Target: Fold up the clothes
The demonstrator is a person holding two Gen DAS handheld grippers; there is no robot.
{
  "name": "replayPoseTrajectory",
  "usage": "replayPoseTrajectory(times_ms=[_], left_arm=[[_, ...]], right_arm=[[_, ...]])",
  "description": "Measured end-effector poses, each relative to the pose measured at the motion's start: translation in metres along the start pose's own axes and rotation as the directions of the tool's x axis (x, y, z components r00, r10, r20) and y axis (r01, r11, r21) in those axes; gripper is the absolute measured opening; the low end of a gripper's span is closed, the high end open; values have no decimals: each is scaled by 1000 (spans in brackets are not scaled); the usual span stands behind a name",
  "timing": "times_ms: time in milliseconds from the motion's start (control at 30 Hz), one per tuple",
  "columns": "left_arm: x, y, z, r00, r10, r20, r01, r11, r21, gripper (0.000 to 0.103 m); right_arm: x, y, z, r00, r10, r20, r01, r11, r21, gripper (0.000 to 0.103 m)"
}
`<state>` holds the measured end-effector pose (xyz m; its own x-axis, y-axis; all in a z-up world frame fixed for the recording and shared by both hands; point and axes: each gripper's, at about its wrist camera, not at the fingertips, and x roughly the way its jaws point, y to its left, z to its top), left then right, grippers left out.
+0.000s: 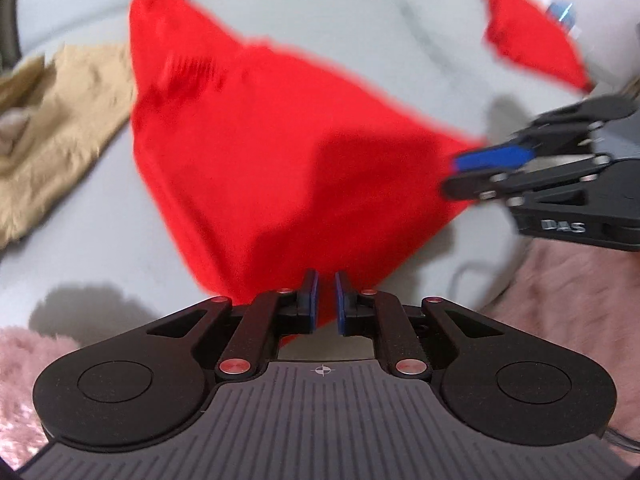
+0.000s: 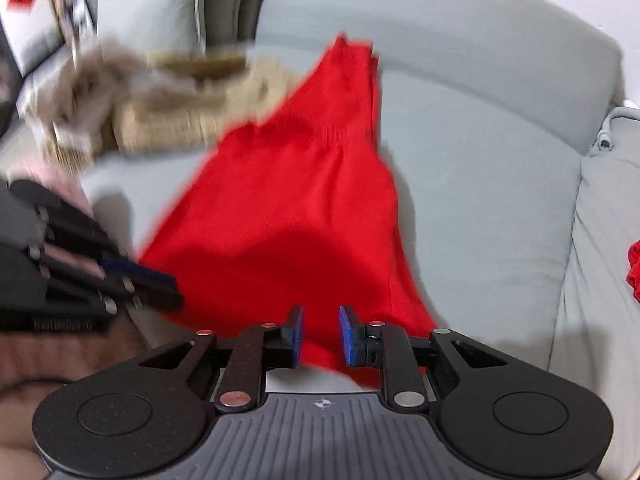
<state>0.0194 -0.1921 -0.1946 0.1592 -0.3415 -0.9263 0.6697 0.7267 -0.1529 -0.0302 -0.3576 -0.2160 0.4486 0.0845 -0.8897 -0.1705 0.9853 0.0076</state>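
1. The fold is in its early part, I judge: the bright red knitted garment (image 1: 256, 152) is lifted at its near edge by both tools and no finished fold shows on it yet.
2. The left gripper (image 1: 325, 300) has its blue-padded fingers drawn close together with red cloth between them, so it pinches the garment's near hem.
3. The right gripper (image 2: 320, 336) stands a little wider in its own view, with red cloth running between its pads. From the left wrist view it appears clamped on a corner of the garment, so I take it as gripping.
4. The garment lies on the pale grey sofa seat cushion (image 2: 480, 184); its far end, narrow and ribbed, reaches toward the back of the seat, and the near end hangs off the front edge, stretched between the two tools.
5. Its surface is smooth, one shadowed sag in the middle, with a gathered band across the far part.
6. A tan crumpled garment (image 1: 60, 128) waits at the left of the seat, beside the red one; another red piece (image 1: 532, 40) lies toward the right end. These look unfolded, so most of the work remains.
7. Motion blur hides the finer detail.
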Motion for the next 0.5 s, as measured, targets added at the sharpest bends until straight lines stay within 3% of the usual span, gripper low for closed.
replayPoseTrajectory(times_ms=[100, 200, 267, 367, 500], left_arm=[[-8, 5, 1, 999, -2, -54, 0, 999, -44, 8], [-18, 9, -7, 995, 37, -94, -37, 999, 0, 10], [-26, 17, -14, 995, 31, -99, -32, 999, -10, 10], [-46, 37, -11, 999, -41, -21, 38, 993, -108, 11], [-60, 51, 8, 994, -33, 106, 48, 988, -150, 11]], right_arm=[[-4, -7, -9, 1000, -15, -15, 15, 1000, 20, 13], [-12, -13, -16, 990, -119, -81, 120, 993, 2, 15], [-23, -23, -20, 988, -131, -79, 134, 990, 35, 15], [-35, -34, -13, 995, -88, -36, 92, 987, 132, 16], [-45, -37, 13, 997, -51, 56, 39, 981, 188, 17]])
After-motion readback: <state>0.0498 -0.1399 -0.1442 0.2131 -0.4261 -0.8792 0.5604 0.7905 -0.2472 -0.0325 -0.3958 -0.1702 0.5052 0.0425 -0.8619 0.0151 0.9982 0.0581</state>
